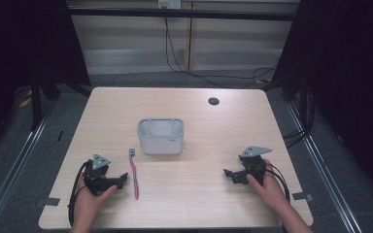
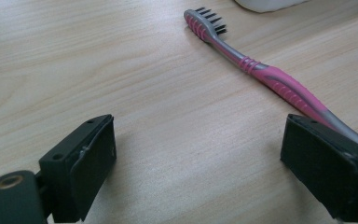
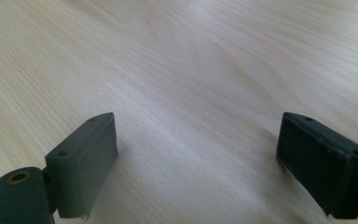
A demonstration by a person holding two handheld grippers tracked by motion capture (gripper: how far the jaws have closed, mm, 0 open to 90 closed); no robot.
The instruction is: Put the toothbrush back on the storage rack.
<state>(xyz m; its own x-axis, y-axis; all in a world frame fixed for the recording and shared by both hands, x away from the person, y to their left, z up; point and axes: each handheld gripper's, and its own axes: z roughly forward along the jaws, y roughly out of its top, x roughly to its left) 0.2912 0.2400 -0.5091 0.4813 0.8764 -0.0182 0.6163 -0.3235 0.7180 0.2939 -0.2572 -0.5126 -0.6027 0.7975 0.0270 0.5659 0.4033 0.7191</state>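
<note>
I've got both the left gripper (image 1: 121, 178) and right gripper (image 1: 227, 174) gaping, pink toothbrush (image 1: 135, 175) lying near the white holder (image 1: 161, 137).

High view above the near edge, facing forward and down over the whole pale wood-grain surface (image 1: 199, 189), left gripper view low and close along its jaws, sharing the pink-and-grey plastic toothbrush (image 2: 261, 70) (image 1: 134, 174), right gripper view equally low, close on bare wood.
</note>
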